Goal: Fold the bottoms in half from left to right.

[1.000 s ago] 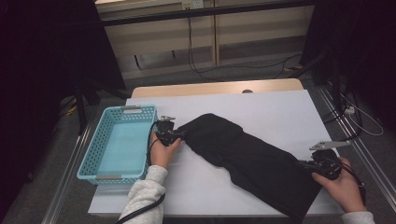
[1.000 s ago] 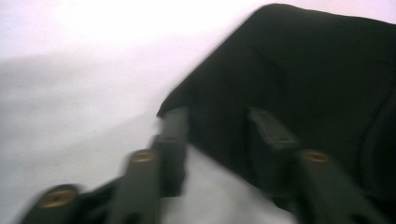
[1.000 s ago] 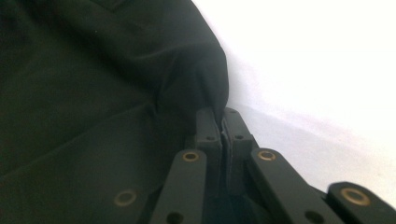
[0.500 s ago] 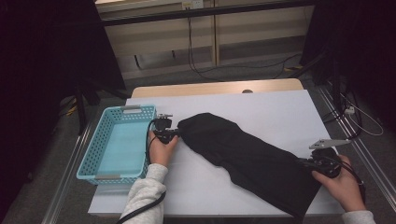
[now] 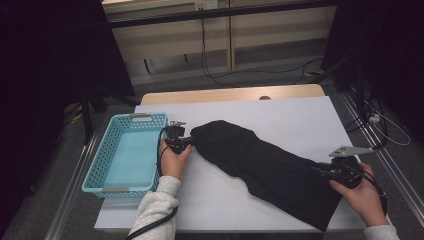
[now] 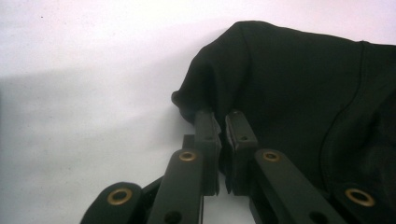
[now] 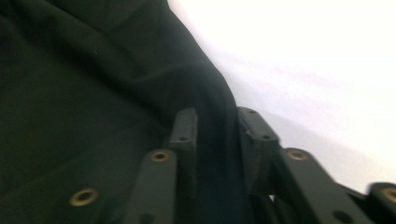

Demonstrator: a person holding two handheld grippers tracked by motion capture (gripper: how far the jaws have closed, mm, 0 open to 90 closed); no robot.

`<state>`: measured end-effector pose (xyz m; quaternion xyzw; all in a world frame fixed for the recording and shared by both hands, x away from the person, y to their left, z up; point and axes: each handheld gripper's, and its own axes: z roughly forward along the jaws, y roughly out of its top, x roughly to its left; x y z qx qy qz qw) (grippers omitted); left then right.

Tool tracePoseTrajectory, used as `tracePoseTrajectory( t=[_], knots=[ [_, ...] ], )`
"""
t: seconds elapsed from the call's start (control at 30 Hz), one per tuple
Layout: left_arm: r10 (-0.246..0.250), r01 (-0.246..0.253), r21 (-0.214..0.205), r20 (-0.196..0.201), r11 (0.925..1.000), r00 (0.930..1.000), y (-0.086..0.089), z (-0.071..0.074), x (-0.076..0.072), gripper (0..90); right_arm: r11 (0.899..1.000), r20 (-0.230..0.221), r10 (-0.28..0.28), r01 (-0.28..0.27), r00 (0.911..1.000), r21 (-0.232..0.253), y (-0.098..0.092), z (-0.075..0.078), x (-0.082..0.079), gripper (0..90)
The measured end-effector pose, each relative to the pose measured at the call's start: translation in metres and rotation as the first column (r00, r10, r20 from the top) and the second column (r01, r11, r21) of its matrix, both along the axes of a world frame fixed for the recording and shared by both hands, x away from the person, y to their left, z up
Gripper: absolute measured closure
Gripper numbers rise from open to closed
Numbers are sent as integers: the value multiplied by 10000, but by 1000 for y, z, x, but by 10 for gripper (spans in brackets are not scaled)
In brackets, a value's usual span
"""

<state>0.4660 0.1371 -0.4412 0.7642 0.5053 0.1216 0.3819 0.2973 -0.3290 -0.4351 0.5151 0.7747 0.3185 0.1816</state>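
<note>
Two claws work one black garment (image 5: 270, 170) on the tabletop (image 5: 300, 120).
Left claw (image 6: 219, 122) clenched on cloth since earlier; right claw (image 7: 215, 122) has just been opening, fold between.

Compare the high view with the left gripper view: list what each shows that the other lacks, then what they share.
High view alone: the blue basket left of the cloth, the right gripper at the cloth's lower right end, both of the person's hands, and the floor with cables beyond the table.
Left gripper view alone: a stitched seam line on the fabric and the pads nearly together at the cloth's edge.
Both: the black cloth, the left gripper and the white table.
</note>
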Motion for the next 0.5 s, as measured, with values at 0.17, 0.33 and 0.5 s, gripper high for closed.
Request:
tracePoseTrajectory(
  t=[0.17, 0.33, 0.5],
  knots=[
    [74, -74, -11, -49, 10000, 10000, 1, -5, 2, 841, 9981, 317, 450, -463, 9985, 403, 16, 8, -3, 560],
    [230, -230, 6, 59, 9997, 9997, 3, -7, 3, 650, 9890, 351, 1190, -1216, 9923, 838, 44, 6, -2, 481],
    [54, -54, 89, -7, 9999, 10000, 2, -9, 4, 379, 9797, 119, 1691, -1693, 9855, 1077, 63, 0, -3, 444]
  ],
)
